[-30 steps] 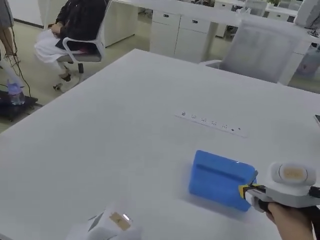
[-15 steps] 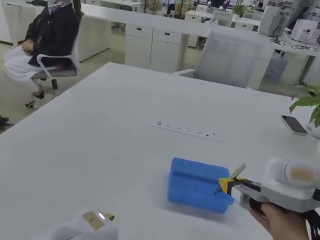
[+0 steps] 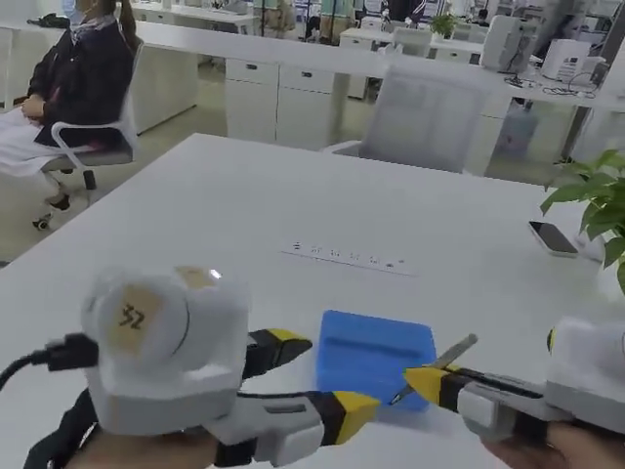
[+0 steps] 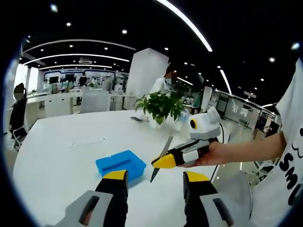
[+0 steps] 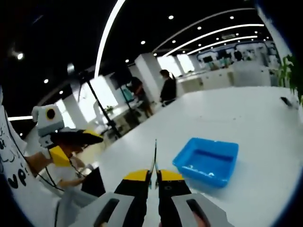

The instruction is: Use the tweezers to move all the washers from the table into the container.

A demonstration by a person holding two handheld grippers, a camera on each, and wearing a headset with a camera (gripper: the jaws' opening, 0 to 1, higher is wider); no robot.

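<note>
A blue container (image 3: 376,354) sits on the white table (image 3: 195,225), seen also in the left gripper view (image 4: 120,164) and the right gripper view (image 5: 207,161). My right gripper (image 3: 422,377) (image 5: 154,177) hovers at the container's near right corner, shut on thin metal tweezers (image 3: 444,358) (image 5: 155,158) that point forward. My left gripper (image 3: 327,376) (image 4: 156,177) is raised at the container's near left, open with nothing between its yellow-tipped jaws. The right gripper (image 4: 165,161) with its tweezers (image 4: 161,156) crosses the left gripper view. I cannot make out any washers.
A flush socket strip (image 3: 352,256) lies in the table beyond the container. A phone (image 3: 552,237) and a potted plant (image 3: 591,195) are at the far right. An office chair (image 3: 430,117) stands behind the table, and a person (image 3: 83,78) sits at far left.
My left gripper has risen from the lower edge into full view at the container's near left. The right gripper keeps the tweezers by the container. The head camera has shifted.
</note>
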